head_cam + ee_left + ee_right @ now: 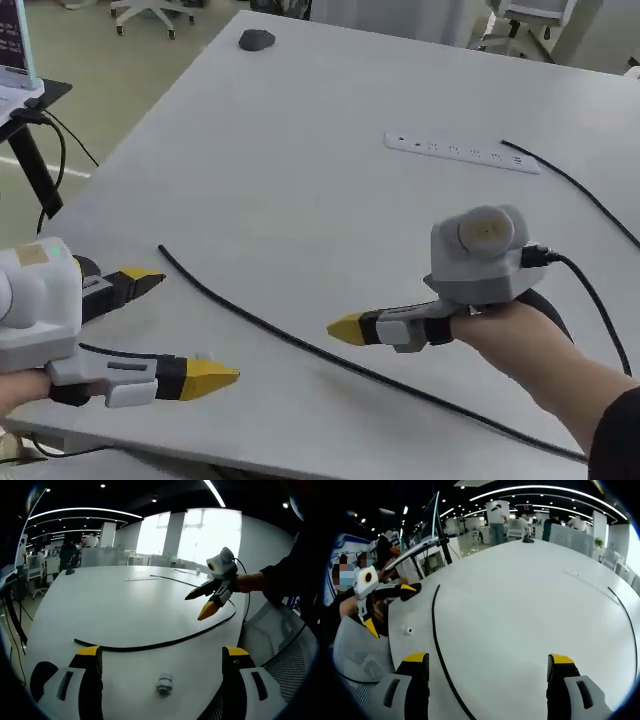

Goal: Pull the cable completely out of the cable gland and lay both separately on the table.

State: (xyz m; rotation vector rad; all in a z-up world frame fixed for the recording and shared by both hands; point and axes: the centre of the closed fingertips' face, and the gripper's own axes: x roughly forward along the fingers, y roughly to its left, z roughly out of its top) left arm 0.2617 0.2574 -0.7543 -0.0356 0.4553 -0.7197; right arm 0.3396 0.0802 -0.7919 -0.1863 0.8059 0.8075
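One cable gland (164, 684) by left hand-held gripper (162, 651), cable (165, 643) beyond

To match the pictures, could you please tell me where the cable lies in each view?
Head view: cable runs diagonally across the middle.
Left gripper view: cable curves across the centre, beyond the gland.
Right gripper view: cable arcs down the left, beside the gland.
Shared landmark: mouse at the far end.

White table (300, 150) w/ black cable (300, 340), small gland (164, 684) apart from it, power strip (460, 152) & mouse (257, 40) at far end.
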